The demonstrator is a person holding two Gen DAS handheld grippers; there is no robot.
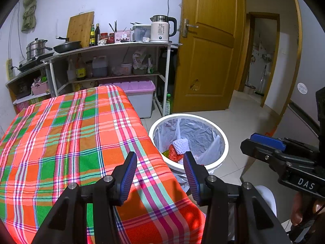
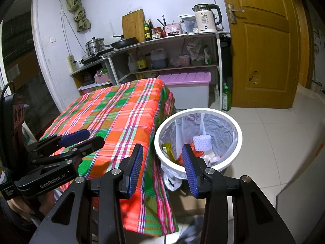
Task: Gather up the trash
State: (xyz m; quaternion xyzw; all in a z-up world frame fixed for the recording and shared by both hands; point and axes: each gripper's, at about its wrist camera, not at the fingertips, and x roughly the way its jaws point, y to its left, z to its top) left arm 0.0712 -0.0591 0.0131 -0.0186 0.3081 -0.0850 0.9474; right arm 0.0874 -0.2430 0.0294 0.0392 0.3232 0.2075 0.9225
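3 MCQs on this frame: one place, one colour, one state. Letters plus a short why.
1. The trash bin stands:
A. on the table
B. on the floor beside the table
C. on the shelf

2. The foam net in the bin is:
A. white
B. black
C. blue

3. The right gripper is:
A. shut on a wrapper
B. shut, empty
C. open, empty

B: the bin stands on tiles by the plaid tablecloth.
A: white mesh atop the trash.
C: fingers apart, nothing between; the left gripper likewise.

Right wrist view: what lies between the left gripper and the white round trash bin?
Only the plaid tablecloth separates left gripper from trash bin.
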